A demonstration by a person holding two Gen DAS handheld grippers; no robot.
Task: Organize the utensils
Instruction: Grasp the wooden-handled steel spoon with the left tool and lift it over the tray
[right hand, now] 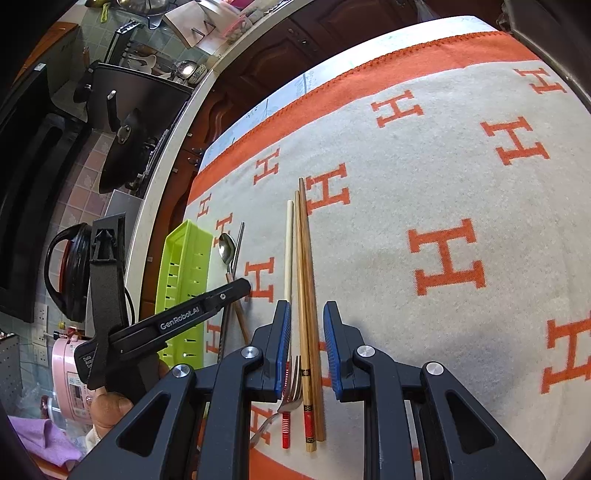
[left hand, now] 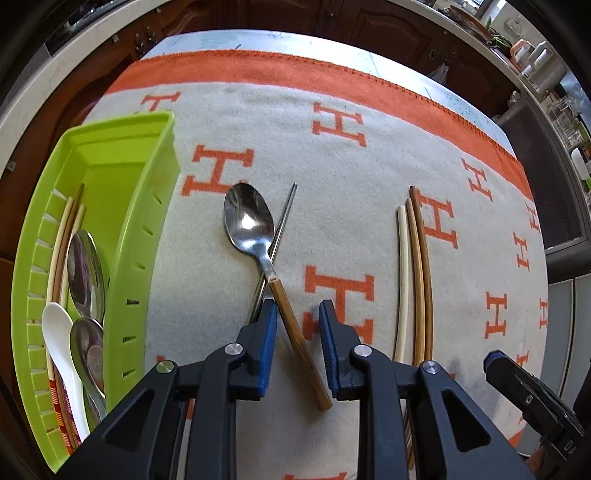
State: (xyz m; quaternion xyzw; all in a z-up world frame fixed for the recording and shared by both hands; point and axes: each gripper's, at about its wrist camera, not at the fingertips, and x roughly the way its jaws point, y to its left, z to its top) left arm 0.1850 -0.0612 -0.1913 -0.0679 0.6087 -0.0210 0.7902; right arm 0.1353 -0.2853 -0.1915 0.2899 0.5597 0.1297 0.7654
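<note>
A steel spoon with a wooden handle (left hand: 258, 251) lies on the blanket, crossing a thin metal chopstick (left hand: 284, 214). My left gripper (left hand: 297, 343) is open, its jaws on either side of the spoon's handle, not closed on it. Three chopsticks (left hand: 413, 280), one white and two wooden, lie to the right. A green tray (left hand: 140, 229) at the left holds spoons and chopsticks. In the right wrist view my right gripper (right hand: 306, 347) is open over the three chopsticks (right hand: 304, 280), beside a fork (right hand: 290, 397). The left gripper's body (right hand: 177, 325) shows there at the left.
An orange-and-grey blanket with H letters (left hand: 351, 155) covers the table. Dark wooden cabinets (left hand: 332, 18) stand behind it. In the right wrist view the green tray (right hand: 184, 288) sits near the table's left edge, with a kitchen counter and appliances (right hand: 74, 277) beyond.
</note>
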